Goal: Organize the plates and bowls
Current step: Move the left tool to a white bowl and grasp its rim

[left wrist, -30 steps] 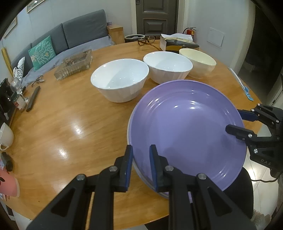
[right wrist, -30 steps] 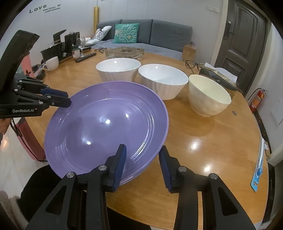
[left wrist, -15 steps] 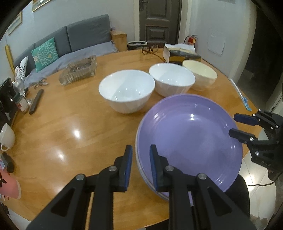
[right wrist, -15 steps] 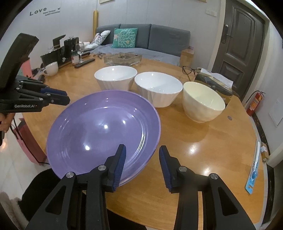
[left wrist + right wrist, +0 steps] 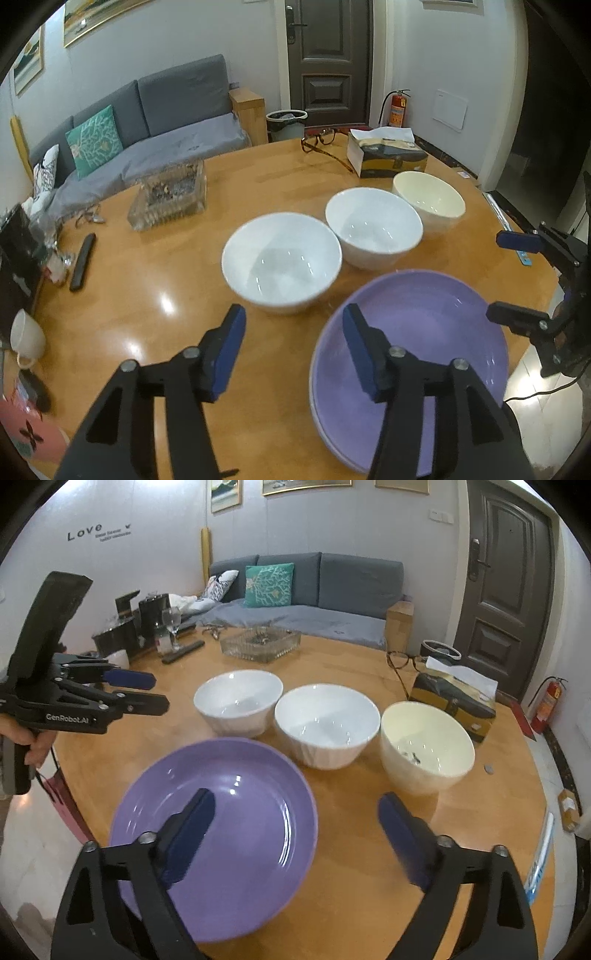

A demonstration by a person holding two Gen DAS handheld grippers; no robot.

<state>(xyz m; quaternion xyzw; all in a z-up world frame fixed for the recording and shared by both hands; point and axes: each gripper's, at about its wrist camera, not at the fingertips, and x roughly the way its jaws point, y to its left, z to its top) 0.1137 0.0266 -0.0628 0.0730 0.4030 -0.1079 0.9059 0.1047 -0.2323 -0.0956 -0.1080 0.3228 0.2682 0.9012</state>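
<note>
A purple plate (image 5: 421, 343) (image 5: 236, 823) lies on another plate at the near edge of the round wooden table (image 5: 147, 295). Behind it stand two white bowls (image 5: 282, 260) (image 5: 373, 227) and a cream bowl (image 5: 430, 203) in a row; they also show in the right wrist view (image 5: 236, 699) (image 5: 327, 723) (image 5: 426, 746). My left gripper (image 5: 293, 350) is open and empty, raised above the plate's left rim. My right gripper (image 5: 297, 834) is open and empty, raised above the plate's right rim.
A glass ashtray (image 5: 168, 195), a remote (image 5: 83, 262), a white cup (image 5: 27, 338), glasses (image 5: 319, 142) and a tissue box (image 5: 388, 157) lie on the table. A kettle set and a wine glass (image 5: 171, 622) stand at the far left edge. A sofa (image 5: 306, 587) stands behind.
Both grippers have opened, let go of the purple plate and pulled up and back. The plate now rests on the table near the bowls.
</note>
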